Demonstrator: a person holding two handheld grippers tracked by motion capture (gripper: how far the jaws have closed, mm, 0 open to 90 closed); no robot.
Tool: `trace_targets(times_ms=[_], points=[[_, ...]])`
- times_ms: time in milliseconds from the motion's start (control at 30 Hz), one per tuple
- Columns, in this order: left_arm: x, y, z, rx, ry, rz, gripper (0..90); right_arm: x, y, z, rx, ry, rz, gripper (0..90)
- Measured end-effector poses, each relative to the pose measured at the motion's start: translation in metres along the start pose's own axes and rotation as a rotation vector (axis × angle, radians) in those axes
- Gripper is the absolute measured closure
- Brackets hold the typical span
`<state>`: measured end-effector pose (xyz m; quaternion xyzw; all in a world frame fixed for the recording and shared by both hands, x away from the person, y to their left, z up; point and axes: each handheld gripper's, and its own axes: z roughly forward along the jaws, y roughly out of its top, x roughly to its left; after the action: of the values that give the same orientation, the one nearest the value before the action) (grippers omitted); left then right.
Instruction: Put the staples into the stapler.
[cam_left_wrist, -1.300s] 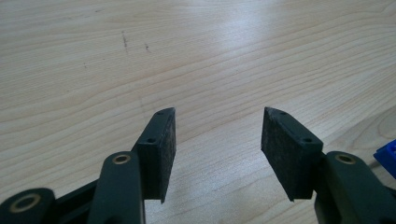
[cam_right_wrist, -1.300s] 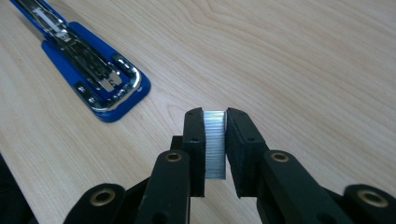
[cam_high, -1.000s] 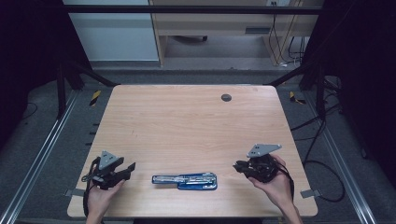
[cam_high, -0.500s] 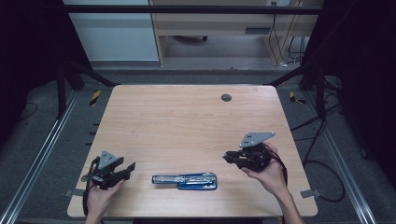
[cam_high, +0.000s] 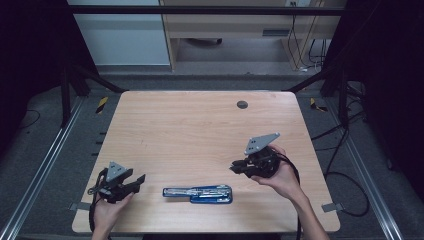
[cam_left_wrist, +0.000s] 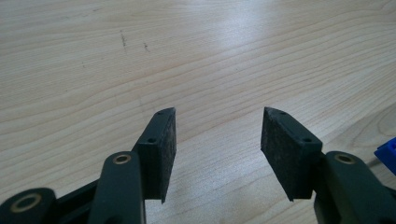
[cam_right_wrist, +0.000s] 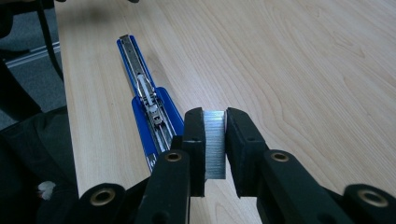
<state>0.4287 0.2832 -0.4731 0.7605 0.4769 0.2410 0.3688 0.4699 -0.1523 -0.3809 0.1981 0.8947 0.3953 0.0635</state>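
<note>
Opened blue stapler (cam_high: 198, 193) lies flat near the table's (cam_high: 200, 125) front edge, roughly mid-width, metal channel facing up. Everything else is relative to that stapler.

Right gripper (cam_high: 239, 168) is just right of the stapler and a bit farther back, held above the wood in the person's right hand (cam_high: 280, 176). Its jaws are narrow and clamped on a silvery strip of staples (cam_right_wrist: 215, 142), w/ the stapler lying just beyond and left of the strip in the right gripper view.

Left gripper (cam_high: 136, 182) sits left of the stapler, close but not touching, low by the tabletop. Jaws wide apart, nothing btwn them, just bare wood.
</note>
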Motion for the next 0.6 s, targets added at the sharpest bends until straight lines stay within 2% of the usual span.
trace_targets(times_ms=[233, 400, 600], points=[[-0.001, 0.0, 0.001, 0.002, -0.007, -0.002, 45.7, 0.001, 0.004, 0.004, 0.013, 0.036, -0.029, 78.5], [-0.002, 0.0, 0.001, 0.009, 0.0, 0.006, 45.7, 0.0, 0.006, 0.01, 0.046, 0.061, -0.046, 78.5], [-0.003, 0.0, 0.003, 0.017, 0.0, 0.005, 45.8, 0.004, 0.011, 0.017, 0.07, 0.098, -0.1, 78.5]])
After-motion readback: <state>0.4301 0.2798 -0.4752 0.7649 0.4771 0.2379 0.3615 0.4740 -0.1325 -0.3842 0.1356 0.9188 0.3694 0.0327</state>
